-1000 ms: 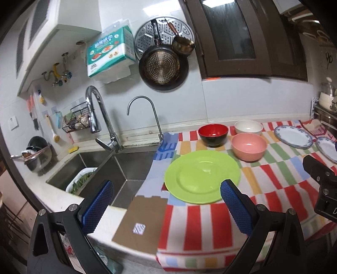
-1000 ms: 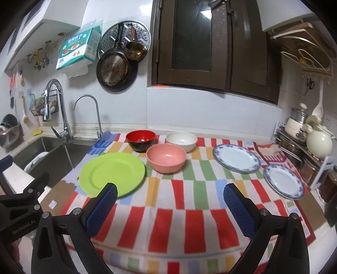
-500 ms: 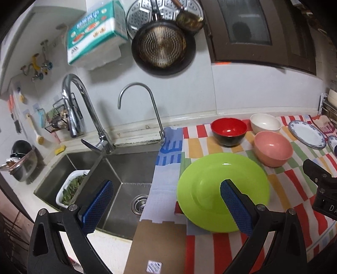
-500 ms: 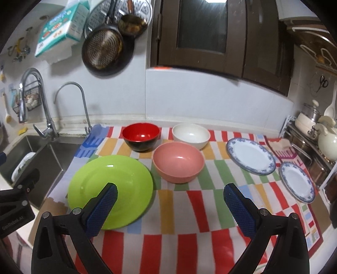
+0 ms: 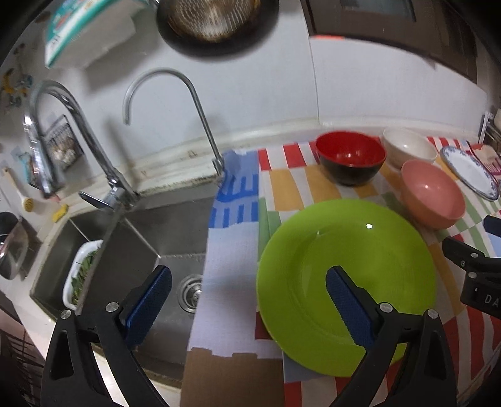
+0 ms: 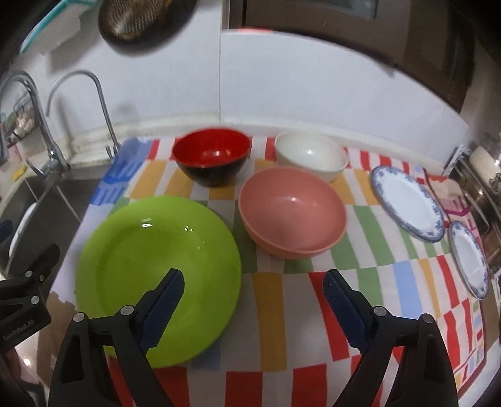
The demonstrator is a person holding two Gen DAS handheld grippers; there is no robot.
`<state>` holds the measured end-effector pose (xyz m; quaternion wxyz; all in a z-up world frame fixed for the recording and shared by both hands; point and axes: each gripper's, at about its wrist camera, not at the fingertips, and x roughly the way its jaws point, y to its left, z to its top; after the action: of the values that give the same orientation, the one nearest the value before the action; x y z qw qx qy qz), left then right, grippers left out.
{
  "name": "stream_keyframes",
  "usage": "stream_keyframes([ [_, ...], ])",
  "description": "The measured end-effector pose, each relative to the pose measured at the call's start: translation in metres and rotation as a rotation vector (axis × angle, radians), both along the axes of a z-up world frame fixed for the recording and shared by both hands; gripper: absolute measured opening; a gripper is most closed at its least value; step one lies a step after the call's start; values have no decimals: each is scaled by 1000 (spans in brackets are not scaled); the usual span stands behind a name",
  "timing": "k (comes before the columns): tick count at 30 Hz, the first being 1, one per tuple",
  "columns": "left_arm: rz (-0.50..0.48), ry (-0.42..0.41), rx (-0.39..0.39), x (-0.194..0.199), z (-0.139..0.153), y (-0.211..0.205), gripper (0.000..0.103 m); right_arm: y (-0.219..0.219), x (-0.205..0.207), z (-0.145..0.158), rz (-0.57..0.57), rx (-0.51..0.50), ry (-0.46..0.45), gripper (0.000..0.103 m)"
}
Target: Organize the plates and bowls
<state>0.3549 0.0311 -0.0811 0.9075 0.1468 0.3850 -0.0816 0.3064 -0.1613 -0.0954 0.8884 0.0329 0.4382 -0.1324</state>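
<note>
A large green plate (image 5: 338, 269) (image 6: 156, 250) lies on the striped cloth. Behind it stand a red-and-black bowl (image 6: 212, 161) (image 5: 350, 161), a pink bowl (image 6: 292, 211) (image 5: 432, 197) and a white bowl (image 6: 310, 159) (image 5: 407, 147). Two blue-rimmed white plates (image 6: 407, 203) (image 6: 469, 260) lie at the right. My left gripper (image 5: 247, 300) is open and empty, straddling the green plate's left rim. My right gripper (image 6: 253, 300) is open and empty, above the plate's right edge and in front of the pink bowl.
A steel sink (image 5: 125, 250) with two faucets (image 5: 194, 103) lies left of the cloth, a white tray of greens (image 5: 80, 275) inside. A pan (image 5: 216, 25) hangs on the wall. A rack with pots (image 6: 482, 175) stands at the far right.
Both grippers have moved forward and down toward the green plate, which now looks much larger. Both stay open.
</note>
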Motion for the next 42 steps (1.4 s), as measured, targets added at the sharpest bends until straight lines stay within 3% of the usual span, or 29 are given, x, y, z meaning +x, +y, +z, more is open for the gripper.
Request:
stream_keyframes([
  [9,16,150,-18,31,-39,-1,93,0,41,-42,58,63,155,76],
  [19,-6,238,-26,47,-59,-6,78,-1,61,-61,76,92,215,65],
  [31,-34,314,-60,54,-70,-9,47,-2,70,-67,91,137,213,50],
  [34,-36,322,-67,54,-71,-9,45,-2,70,-67,101,153,206,44],
  [42,-25,307,-59,52,-71,-9,42,-2,69,-66,92,155,198,42],
])
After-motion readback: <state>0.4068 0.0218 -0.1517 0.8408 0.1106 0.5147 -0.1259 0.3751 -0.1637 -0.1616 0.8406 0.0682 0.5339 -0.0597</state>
